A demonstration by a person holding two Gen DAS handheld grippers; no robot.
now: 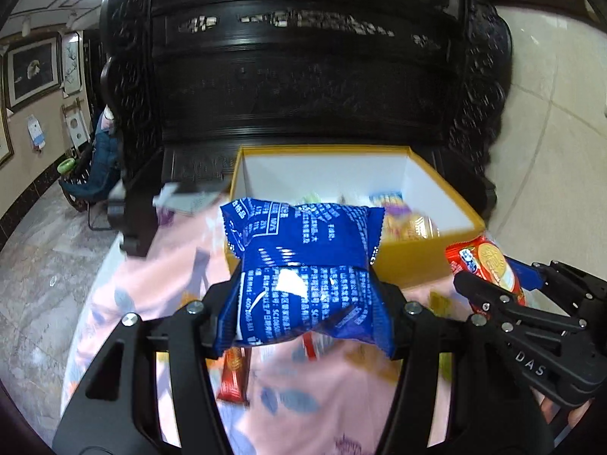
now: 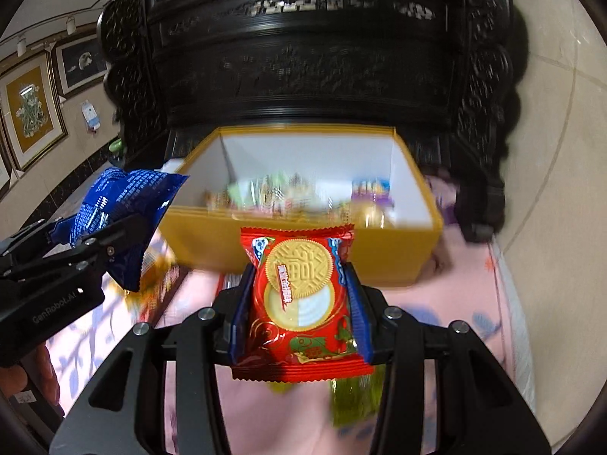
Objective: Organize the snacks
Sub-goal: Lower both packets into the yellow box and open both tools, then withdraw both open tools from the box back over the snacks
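My left gripper [image 1: 305, 292] is shut on a blue snack packet [image 1: 303, 261] with white print, held above the pink cloth in front of the box. My right gripper [image 2: 299, 295] is shut on a red biscuit packet [image 2: 299, 303] showing a round golden biscuit. Each gripper shows in the other's view: the right gripper [image 1: 493, 280] with the red biscuit packet [image 1: 489, 265] at right, the left gripper [image 2: 110, 242] with the blue snack packet [image 2: 125, 212] at left. Ahead stands an open yellow box [image 1: 417, 261], white inside, with several snack packets [image 2: 288, 193] in it.
A pink flowered cloth [image 2: 436, 303] covers the table, with loose snacks on it: a red-orange bar [image 1: 233, 375] and a yellow-green wrapper [image 2: 356, 398]. Dark carved wooden furniture [image 1: 303, 76] rises right behind the box [image 2: 303, 254]. Tiled floor [image 1: 34, 265] lies to the left.
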